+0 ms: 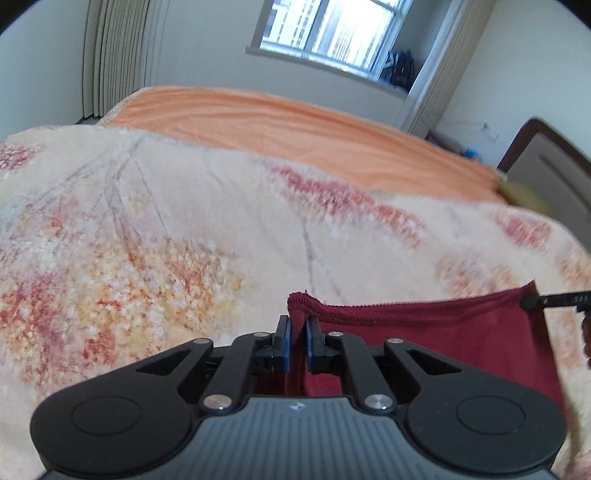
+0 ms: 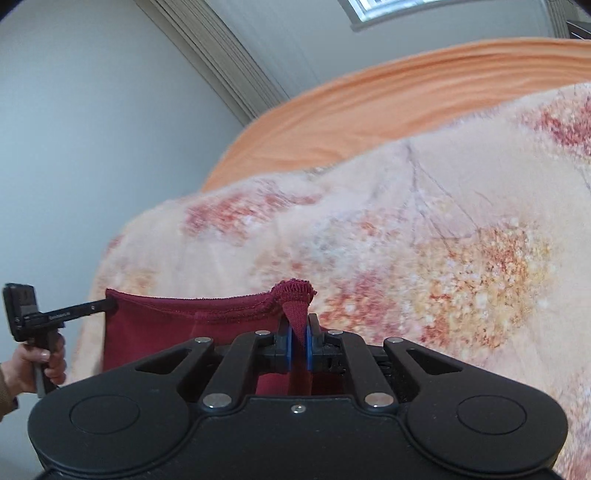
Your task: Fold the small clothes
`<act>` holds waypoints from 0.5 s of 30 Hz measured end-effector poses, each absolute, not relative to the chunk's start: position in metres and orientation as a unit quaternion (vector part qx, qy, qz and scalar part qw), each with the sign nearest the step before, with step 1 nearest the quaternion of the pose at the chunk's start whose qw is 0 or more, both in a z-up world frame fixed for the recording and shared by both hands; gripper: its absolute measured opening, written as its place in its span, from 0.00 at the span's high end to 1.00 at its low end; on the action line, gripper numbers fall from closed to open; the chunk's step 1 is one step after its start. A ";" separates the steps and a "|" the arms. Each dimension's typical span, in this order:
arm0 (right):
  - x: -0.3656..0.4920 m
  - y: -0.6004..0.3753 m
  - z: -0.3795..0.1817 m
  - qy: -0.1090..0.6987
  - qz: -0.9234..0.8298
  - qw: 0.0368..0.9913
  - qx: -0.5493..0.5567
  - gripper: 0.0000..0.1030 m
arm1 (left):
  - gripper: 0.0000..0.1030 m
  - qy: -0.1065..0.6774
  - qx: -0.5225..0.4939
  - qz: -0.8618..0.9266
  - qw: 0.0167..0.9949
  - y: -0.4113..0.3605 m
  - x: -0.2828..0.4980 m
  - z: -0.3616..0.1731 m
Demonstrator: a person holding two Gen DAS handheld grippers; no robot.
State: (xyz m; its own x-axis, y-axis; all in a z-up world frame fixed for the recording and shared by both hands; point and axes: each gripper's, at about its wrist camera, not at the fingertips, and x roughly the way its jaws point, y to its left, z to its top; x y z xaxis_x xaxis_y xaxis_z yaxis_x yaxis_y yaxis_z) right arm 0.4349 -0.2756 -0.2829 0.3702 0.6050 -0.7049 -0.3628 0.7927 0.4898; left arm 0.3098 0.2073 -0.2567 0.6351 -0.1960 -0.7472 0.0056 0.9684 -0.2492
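Observation:
A dark red garment hangs stretched between both grippers above a floral blanket. My left gripper is shut on one hemmed corner of it, with cloth pinched between the blue pads. In the right wrist view the same dark red garment runs leftward from my right gripper, which is shut on the other corner. The right gripper's finger shows at the cloth's far corner in the left wrist view. The left gripper and the hand holding it appear at the left edge.
The floral blanket covers the near part of a bed; an orange sheet lies beyond it. A window, curtains and a dark headboard stand behind. A grey wall lies beyond the bed's edge.

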 end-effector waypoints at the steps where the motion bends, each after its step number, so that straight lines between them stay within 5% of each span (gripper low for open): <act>1: 0.435 -0.273 -0.289 0.484 0.288 0.818 0.117 0.93 | 0.92 0.429 -0.104 -0.051 0.896 0.205 0.311 -0.260; 6: 0.429 -0.276 -0.295 0.491 0.259 0.825 0.107 0.81 | 0.87 0.431 -0.101 -0.025 0.896 0.210 0.305 -0.262; 8: 0.427 -0.281 -0.289 0.487 0.235 0.835 0.100 0.67 | 0.75 0.421 -0.105 -0.010 0.901 0.215 0.297 -0.256; 15: 0.410 -0.267 -0.263 0.456 0.228 0.859 0.056 0.67 | 0.72 0.390 -0.056 0.025 0.919 0.199 0.284 -0.233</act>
